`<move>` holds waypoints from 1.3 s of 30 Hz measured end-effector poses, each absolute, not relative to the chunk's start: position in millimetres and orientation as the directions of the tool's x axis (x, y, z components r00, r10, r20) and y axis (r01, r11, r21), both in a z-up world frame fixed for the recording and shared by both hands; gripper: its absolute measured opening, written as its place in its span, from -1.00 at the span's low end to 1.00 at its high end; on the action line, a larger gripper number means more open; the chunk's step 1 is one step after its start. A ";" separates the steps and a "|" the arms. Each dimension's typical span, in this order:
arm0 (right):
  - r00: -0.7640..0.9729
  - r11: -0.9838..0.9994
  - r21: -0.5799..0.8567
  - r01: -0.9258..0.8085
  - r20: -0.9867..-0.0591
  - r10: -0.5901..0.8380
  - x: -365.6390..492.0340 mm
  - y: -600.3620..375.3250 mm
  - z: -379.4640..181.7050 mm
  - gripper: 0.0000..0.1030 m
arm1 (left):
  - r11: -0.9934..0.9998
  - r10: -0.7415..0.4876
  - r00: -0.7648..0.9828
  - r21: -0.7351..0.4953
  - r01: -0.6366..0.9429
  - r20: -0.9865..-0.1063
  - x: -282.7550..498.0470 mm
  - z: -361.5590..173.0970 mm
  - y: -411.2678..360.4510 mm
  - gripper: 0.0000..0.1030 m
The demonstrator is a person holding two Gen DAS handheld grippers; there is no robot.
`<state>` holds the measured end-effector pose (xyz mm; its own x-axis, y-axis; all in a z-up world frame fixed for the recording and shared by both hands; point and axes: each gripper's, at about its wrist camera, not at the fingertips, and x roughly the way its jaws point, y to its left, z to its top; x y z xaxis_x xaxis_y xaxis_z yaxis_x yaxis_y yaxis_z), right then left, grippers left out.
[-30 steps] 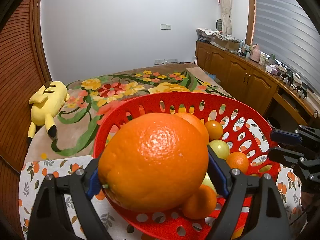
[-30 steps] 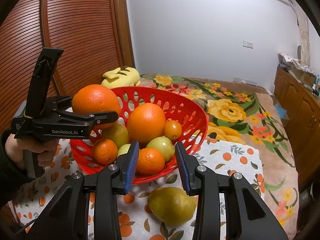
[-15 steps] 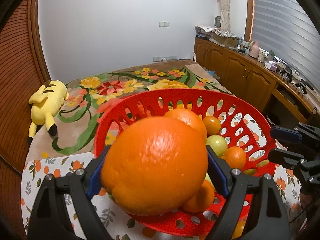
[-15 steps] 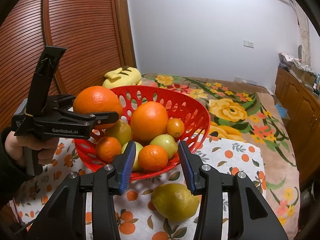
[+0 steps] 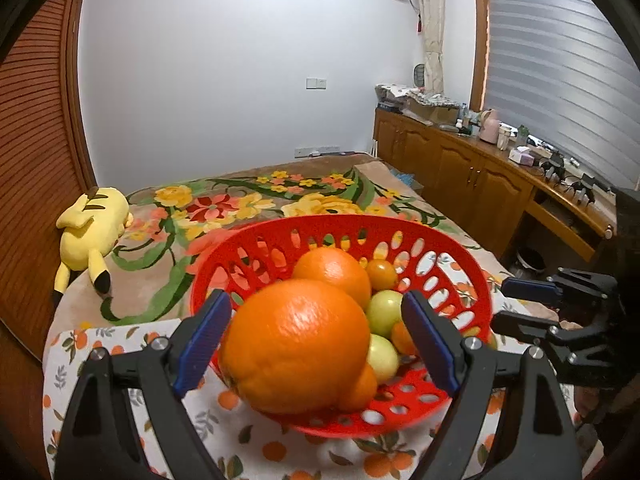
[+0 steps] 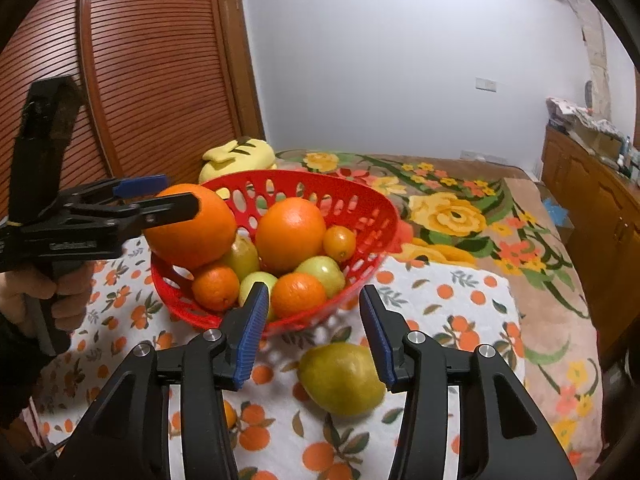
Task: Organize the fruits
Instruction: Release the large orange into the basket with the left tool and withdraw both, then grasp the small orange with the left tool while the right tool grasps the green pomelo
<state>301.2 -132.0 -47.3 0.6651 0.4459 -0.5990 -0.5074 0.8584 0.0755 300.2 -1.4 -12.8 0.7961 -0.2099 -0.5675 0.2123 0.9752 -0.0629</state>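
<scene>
A big orange [image 5: 296, 344] [image 6: 190, 232] rests at the near-left rim of the red basket [image 5: 340, 220] [image 6: 320, 176], on top of smaller fruit. My left gripper [image 5: 316, 300] [image 6: 176, 192] is open, its tips flanking the orange's near side. A gap shows at the right pad. The basket also holds a second large orange [image 6: 290, 228], small oranges and green-yellow fruits. My right gripper [image 6: 314, 292] [image 5: 508, 304] is in front of the basket. Its jaws are opening with nothing between the pads. A yellow-green lemon [image 6: 340, 378] lies on the cloth just below them.
An orange-print tablecloth [image 6: 460, 300] covers the table. Behind it are a floral bedspread [image 5: 240, 204] and a yellow plush toy [image 5: 90, 232]. Wooden cabinets [image 5: 460, 176] run along the right, with a slatted wooden door [image 6: 132, 80] on the left. A hand [image 6: 36, 296] grips the left gripper's handle.
The left gripper has drawn back and up, and the big orange has left its pads and settled in the basket. The right gripper's jaws have spread wider.
</scene>
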 end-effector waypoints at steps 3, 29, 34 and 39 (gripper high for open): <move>0.667 0.867 0.084 -0.491 -0.604 0.437 299.4 -141.0 -51.6 -0.04 | 0.975 -0.209 0.805 -0.058 0.213 -0.555 285.1 -13.3 -2.1 0.69; 0.620 0.896 0.042 -0.442 -0.708 0.339 305.1 -139.9 -103.5 0.38 | 0.970 -0.234 0.782 -0.090 0.224 -0.578 211.4 -43.1 -4.3 0.69; 0.607 0.897 0.028 -0.442 -0.727 0.322 309.1 -134.6 -112.6 0.43 | 0.973 -0.224 0.768 -0.092 0.211 -0.600 209.4 -55.2 -5.2 0.69; 0.589 0.897 0.027 -0.440 -0.745 0.312 315.7 -131.3 -121.0 0.47 | 0.974 -0.216 0.754 -0.084 0.210 -0.621 210.6 -67.2 -11.3 0.69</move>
<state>315.7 -131.3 -121.0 0.5893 0.3118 -0.7453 -0.4402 0.8975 0.0274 210.6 -11.3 -67.2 0.7535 -0.2164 -0.6208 0.2104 0.9740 -0.0841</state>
